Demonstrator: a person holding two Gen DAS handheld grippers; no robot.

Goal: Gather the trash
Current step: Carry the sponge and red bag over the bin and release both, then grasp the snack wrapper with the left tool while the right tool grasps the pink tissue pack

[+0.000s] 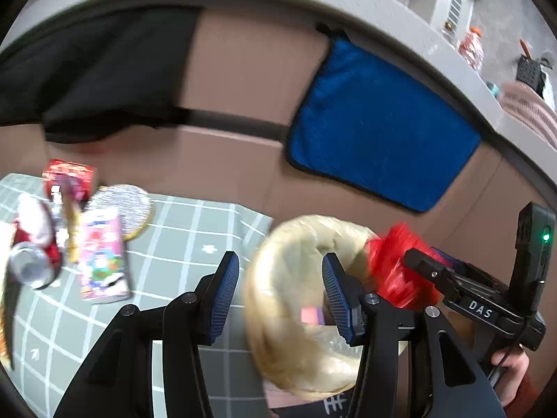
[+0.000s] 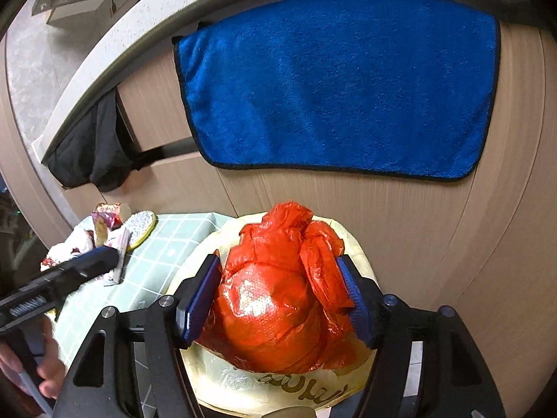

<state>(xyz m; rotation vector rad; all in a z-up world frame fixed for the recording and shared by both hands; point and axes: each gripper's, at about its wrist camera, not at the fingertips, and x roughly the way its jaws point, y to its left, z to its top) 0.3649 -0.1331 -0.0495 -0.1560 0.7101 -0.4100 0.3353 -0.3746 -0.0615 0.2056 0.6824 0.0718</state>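
A cream plastic bag stands open on the floor beside a green grid mat. My left gripper is open, with the bag's near rim loosely between its fingers and neither pad pressing on it. A crumpled red plastic bag rests inside the cream bag. It fills the gap of my right gripper, whose jaws stand wide and do not squeeze it. Trash lies on the mat: a pink carton, a crushed can, a red box and a silver disc.
A blue towel and a black cloth hang from the counter edge over beige cabinet fronts just behind the bag. A person's hand holds the left gripper. Jars and a basket stand on the counter.
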